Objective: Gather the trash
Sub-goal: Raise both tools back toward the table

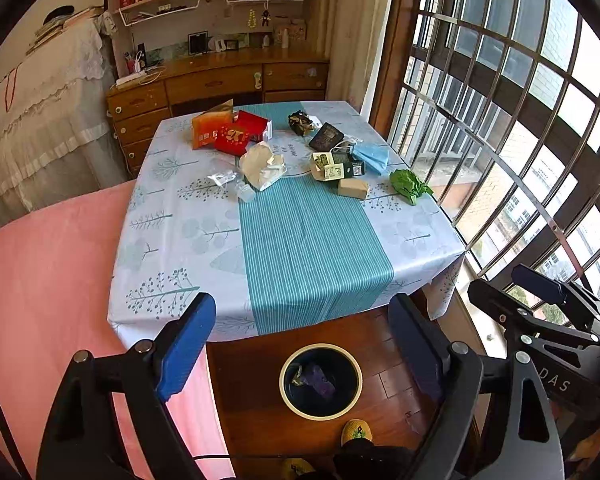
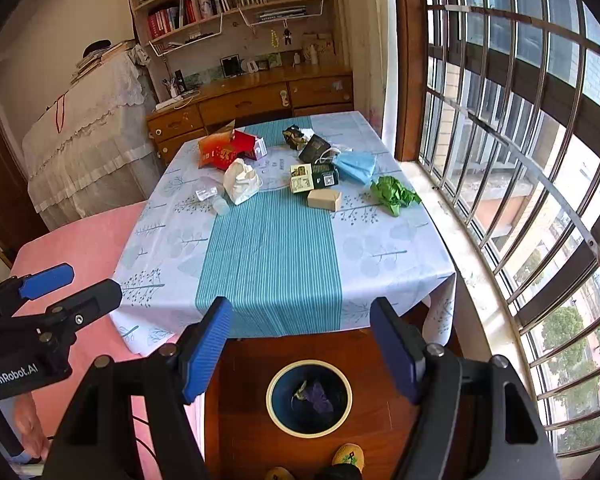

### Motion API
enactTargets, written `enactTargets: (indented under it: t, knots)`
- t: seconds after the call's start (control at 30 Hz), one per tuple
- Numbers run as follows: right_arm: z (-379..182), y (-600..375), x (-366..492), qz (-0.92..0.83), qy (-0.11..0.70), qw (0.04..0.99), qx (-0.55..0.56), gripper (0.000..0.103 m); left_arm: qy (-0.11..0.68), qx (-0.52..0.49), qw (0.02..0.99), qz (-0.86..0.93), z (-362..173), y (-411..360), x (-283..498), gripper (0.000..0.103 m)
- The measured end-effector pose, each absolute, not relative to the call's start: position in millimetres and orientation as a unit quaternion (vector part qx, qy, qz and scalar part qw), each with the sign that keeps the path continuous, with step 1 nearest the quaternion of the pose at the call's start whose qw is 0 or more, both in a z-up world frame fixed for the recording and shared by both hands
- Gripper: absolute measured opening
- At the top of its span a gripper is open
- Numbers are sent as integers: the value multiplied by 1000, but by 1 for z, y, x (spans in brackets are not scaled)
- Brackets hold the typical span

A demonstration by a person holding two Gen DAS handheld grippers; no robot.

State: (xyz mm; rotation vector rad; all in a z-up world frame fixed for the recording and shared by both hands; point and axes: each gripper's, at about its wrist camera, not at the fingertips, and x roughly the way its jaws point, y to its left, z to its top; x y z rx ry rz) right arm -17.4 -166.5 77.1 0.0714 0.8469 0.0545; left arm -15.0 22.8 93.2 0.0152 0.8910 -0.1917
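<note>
Trash lies in a band across the far half of the table with the pale leaf-print and teal-striped cloth (image 2: 268, 248); bin, a dark round bucket with a cream rim (image 2: 309, 398), stands on the wood floor at 6 o'clock of the table, a purple scrap already inside.

Largest to smallest:
- Orange and red foil snack bags (image 2: 220, 150), 11 o'clock: light, crinkly, slippery; pinch a flat edge.
- Crumpled white paper bag (image 2: 241, 182), centre: soft, collapses; grip across the bulk.
- Blue pleated face mask (image 2: 356, 166), 1 o'clock: limp; take the folded body.
- Green crumpled wrapper (image 2: 394, 195), 3 o'clock: springy, light.
- Tan cardboard box (image 2: 325, 199): stiff; clamp the short sides.

Left gripper (image 1: 300, 344): jaws apart, nothing between. Right gripper (image 2: 300, 344): same.
</note>
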Motion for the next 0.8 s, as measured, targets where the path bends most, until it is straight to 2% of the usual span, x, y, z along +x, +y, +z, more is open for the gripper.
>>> enactTargets:
  t: [0.23, 0.43, 0.8]
  knots:
    - [83, -187, 9, 21, 401, 916, 26, 72, 420, 6, 902, -102, 98, 11, 11, 87]
    - [66, -221, 61, 19, 407, 913, 27, 72, 400, 6, 912, -92, 94, -8, 55, 87]
    - [4, -301, 201, 36, 485, 873, 31, 72, 492, 1, 867, -83, 28, -85, 197, 87]
